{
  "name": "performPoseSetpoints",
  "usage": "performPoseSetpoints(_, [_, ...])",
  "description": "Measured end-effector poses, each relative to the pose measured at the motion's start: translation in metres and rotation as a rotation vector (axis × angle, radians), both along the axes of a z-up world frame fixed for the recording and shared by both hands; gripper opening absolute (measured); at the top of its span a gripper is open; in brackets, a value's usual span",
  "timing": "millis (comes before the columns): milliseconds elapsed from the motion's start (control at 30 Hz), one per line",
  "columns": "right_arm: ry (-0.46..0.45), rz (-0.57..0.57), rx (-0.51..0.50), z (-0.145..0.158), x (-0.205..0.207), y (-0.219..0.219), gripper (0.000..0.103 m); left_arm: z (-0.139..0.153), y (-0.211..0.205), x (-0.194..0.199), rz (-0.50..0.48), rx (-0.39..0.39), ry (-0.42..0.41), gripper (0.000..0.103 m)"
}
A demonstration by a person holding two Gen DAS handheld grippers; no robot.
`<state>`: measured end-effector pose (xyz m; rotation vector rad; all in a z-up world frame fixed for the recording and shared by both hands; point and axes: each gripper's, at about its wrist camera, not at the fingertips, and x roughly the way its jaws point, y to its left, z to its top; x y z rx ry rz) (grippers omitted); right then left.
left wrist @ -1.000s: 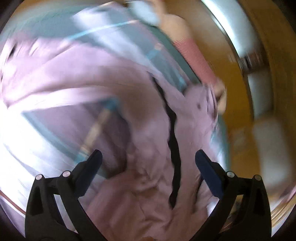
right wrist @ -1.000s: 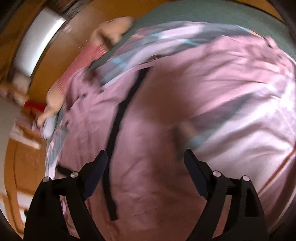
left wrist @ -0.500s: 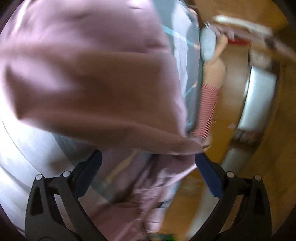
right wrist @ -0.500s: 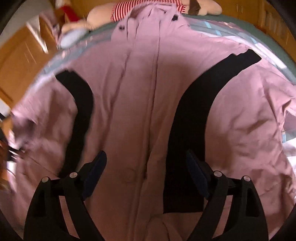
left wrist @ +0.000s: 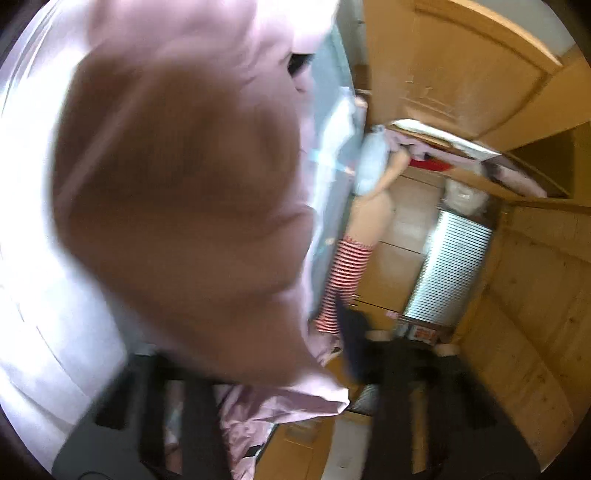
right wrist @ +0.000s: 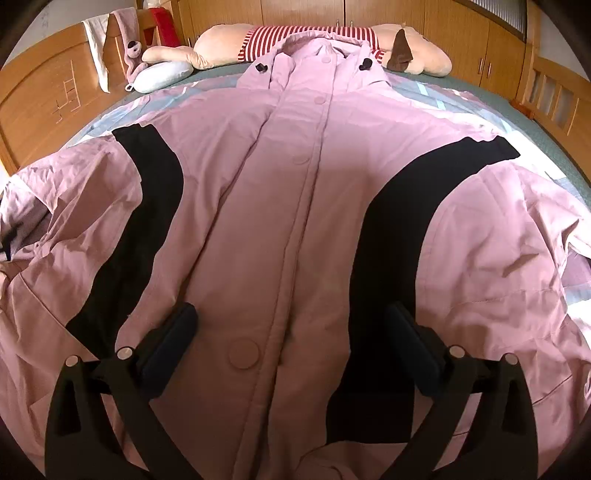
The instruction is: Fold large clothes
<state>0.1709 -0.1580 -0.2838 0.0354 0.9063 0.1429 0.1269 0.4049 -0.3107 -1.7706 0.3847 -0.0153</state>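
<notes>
Broadly, the bed (right wrist: 546, 144) fills the right wrist view, and on it the pink coat (right wrist: 295, 192) lies spread face up, its long axis running from the hem at 6 o'clock to the collar at 12 o'clock, so the collar points away toward the striped plush (right wrist: 310, 35) at the far edge. Its button placket sits on that axis, with a black panel (right wrist: 388, 236) curving at either side and the sleeves crumpled out toward 9 and 3 o'clock. I judge the folding has barely begun: the body is laid flat and no fold shows yet. In the left wrist view a blurred bulk of pink cloth fills 9 to 12 o'clock; the left gripper (left wrist: 295, 387) has its fingers together, and a pointed corner of the coat lies right at them, so they seem clamped on it, though blur hides the contact. Over the hem, the right gripper (right wrist: 291, 339) has its jaws opening, with fingers (right wrist: 170, 339) wide apart, straddling the placket without pinching it. Next, I think, a side of the coat should be carried across toward the placket, kept taut so the padded cloth lands flat.
</notes>
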Motion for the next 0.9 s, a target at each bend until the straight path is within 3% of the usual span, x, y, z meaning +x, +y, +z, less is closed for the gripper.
performPoseSetpoints(100, [-0.001,0.0,0.003,-0.001,-0.001,-0.001,0.102,0.037,0.001,0.007,-0.039,0.103,-0.182,0.006])
performPoseSetpoints(167, [-0.001,-0.001,0.004,-0.001,0.0,-0.001,0.102,0.082,-0.023,0.017,-0.117,0.222,-0.358,0.006])
performPoseSetpoints(267, [0.002,-0.002,0.022,-0.002,0.001,-0.002,0.102,0.14,-0.085,0.032,-0.322,0.413,-0.523,0.006])
performPoseSetpoints(333, [0.003,-0.003,0.045,-0.002,0.001,-0.006,0.102,0.171,-0.16,0.044,-0.56,0.59,-0.594,0.007])
performPoseSetpoints(367, [0.005,-0.004,0.069,0.0,0.001,-0.009,0.102,0.175,-0.19,0.047,-0.647,0.656,-0.594,0.007])
performPoseSetpoints(400, [0.006,-0.014,0.104,0.003,0.001,-0.015,0.102,0.175,-0.231,0.051,-0.774,0.741,-0.571,0.018])
performPoseSetpoints(433, [0.006,-0.054,0.141,0.006,-0.001,-0.023,0.102,0.17,-0.264,0.054,-0.878,0.806,-0.532,0.038])
performPoseSetpoints(467, [0.005,-0.094,0.168,0.009,-0.004,-0.031,0.102,0.162,-0.297,0.055,-0.98,0.878,-0.475,0.048])
performPoseSetpoints(533, [0.004,-0.222,0.187,0.017,-0.014,-0.053,0.102,0.157,-0.324,0.051,-1.046,0.975,-0.422,0.075])
performPoseSetpoints(633, [-0.008,-0.334,0.238,0.021,-0.035,-0.082,0.102,0.169,-0.325,0.049,-1.022,1.017,-0.437,0.091])
performPoseSetpoints(767, [-0.017,-0.314,0.364,0.025,-0.052,-0.101,0.102,0.181,-0.297,0.04,-0.908,0.961,-0.467,0.099])
performPoseSetpoints(900, [-0.007,-0.282,0.474,0.03,-0.048,-0.102,0.102,0.163,-0.26,0.059,-0.802,0.935,-0.267,0.1])
